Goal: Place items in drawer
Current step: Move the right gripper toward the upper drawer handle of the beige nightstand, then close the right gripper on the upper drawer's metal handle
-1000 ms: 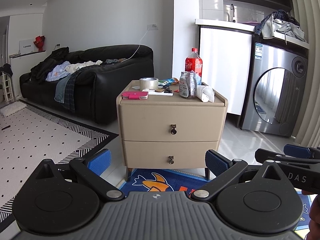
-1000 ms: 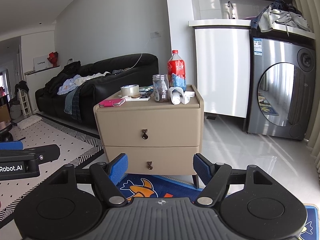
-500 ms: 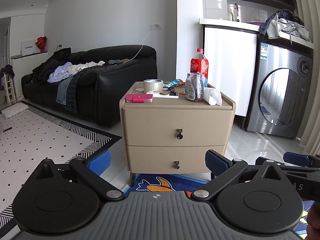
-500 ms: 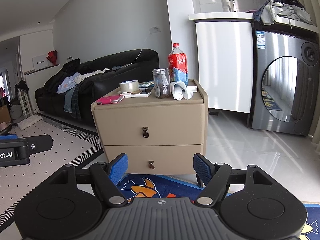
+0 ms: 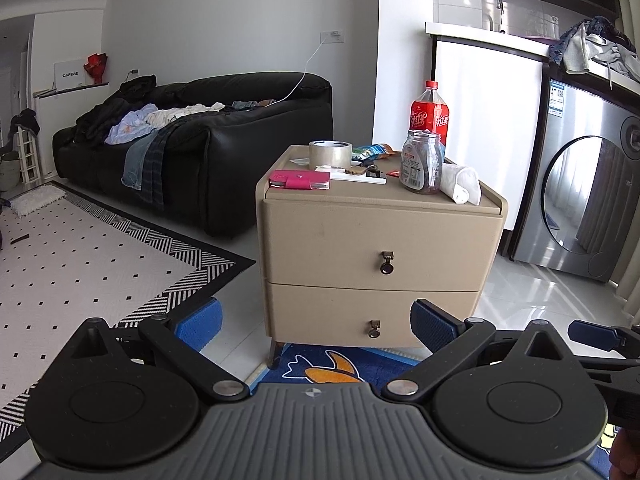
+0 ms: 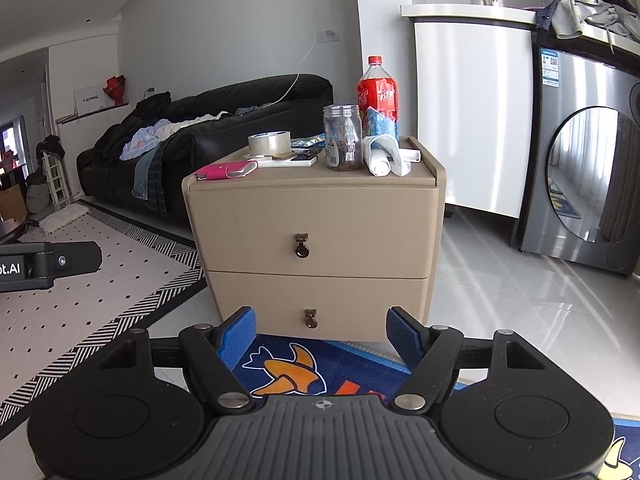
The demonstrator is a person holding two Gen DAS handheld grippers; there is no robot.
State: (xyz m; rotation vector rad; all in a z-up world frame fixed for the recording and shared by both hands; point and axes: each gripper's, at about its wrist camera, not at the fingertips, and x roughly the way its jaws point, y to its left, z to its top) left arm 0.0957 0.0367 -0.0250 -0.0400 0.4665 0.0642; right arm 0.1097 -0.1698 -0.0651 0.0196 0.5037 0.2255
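A beige two-drawer nightstand (image 5: 380,240) (image 6: 316,224) stands ahead, both drawers shut, each with a small ring pull (image 5: 386,267) (image 6: 302,251). On top lie a pink wallet (image 5: 299,180) (image 6: 226,171), a tape roll (image 5: 330,154) (image 6: 269,144), a glass jar (image 5: 422,166) (image 6: 343,138), a red soda bottle (image 5: 430,114) (image 6: 378,94), a rolled white cloth (image 5: 460,182) (image 6: 384,156) and small flat items. My left gripper (image 5: 316,326) is open and empty, well short of the nightstand. My right gripper (image 6: 322,338) is open and empty too, low before the bottom drawer.
A black sofa (image 5: 192,144) piled with clothes sits left, a patterned rug (image 5: 80,264) before it. A washing machine (image 5: 580,200) and white counter stand right. A blue fish mat (image 6: 296,372) lies under the nightstand's front. The other gripper's body (image 6: 48,264) shows at left.
Both grippers have moved closer to the nightstand, which looms larger. Their jaws stay open and empty.
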